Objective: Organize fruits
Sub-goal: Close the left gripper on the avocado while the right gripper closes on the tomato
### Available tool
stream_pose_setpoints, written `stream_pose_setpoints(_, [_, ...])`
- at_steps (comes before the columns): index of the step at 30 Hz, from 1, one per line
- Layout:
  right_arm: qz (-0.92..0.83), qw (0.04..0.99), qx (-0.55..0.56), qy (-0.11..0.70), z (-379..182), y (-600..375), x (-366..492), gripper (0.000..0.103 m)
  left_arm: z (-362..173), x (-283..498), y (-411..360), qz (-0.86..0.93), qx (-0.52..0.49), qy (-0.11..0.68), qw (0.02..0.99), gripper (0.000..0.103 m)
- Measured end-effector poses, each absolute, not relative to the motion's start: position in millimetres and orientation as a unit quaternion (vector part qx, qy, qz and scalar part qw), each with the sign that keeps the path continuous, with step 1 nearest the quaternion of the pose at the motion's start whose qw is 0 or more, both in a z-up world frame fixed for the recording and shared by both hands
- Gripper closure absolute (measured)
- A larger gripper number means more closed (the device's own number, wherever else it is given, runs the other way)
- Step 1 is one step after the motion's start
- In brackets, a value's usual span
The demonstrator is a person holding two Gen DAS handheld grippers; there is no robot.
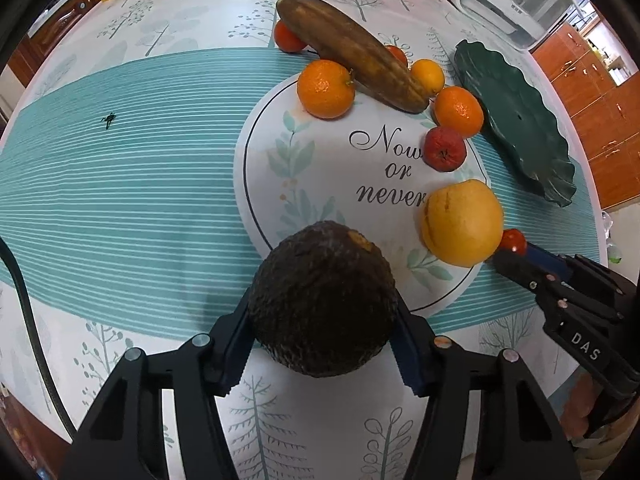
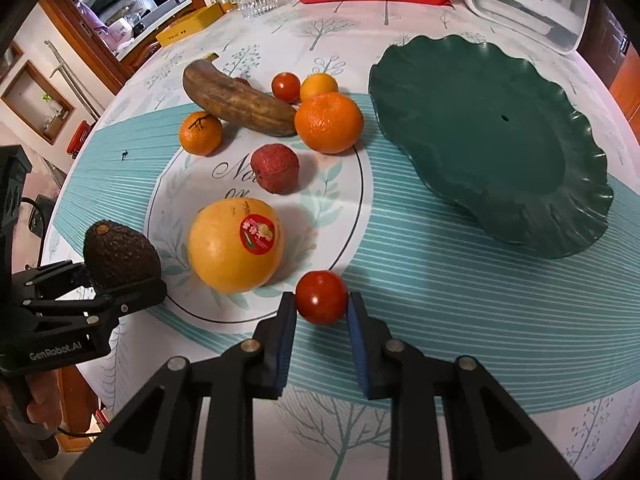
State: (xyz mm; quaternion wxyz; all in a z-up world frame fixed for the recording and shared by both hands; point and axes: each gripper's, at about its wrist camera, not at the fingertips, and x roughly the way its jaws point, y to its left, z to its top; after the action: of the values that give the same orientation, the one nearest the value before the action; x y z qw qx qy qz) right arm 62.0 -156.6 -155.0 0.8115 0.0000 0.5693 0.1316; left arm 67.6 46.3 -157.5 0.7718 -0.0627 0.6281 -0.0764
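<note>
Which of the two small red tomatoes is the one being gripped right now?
The near tomato, clamped by the right hand-held gripper just below the big yellow fruit. The other tomato sits free by the brown banana.

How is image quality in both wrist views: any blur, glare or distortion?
Left wrist view: sharp, strong fisheye bending of the table edge, dark corners, avocado looms large. Right wrist view: equally sharp, a small glare spot on the tomato, soft shadow beneath the green plate.

Dark-brown avocado, red tomato, teal white-striped cloth, dark-green plate
</note>
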Motion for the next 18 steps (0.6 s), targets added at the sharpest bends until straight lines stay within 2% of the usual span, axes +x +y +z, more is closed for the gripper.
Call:
stream_pose_setpoints(12, [0.108, 0.842, 0.026, 0.528, -116.4, -183.7, 58.1, 0.078, -91.3, 89.1, 1.8, -0.129, -0.034, 0.576, 0.807, 0.044])
stream_pose_setpoints(18, [0.059, 0.863, 0.034, 0.501, -100.6, -215.5, 77.0, 0.078, -65.4, 129.0, -44.0, -0.18, -0.013, 0.546, 0.818, 0.044])
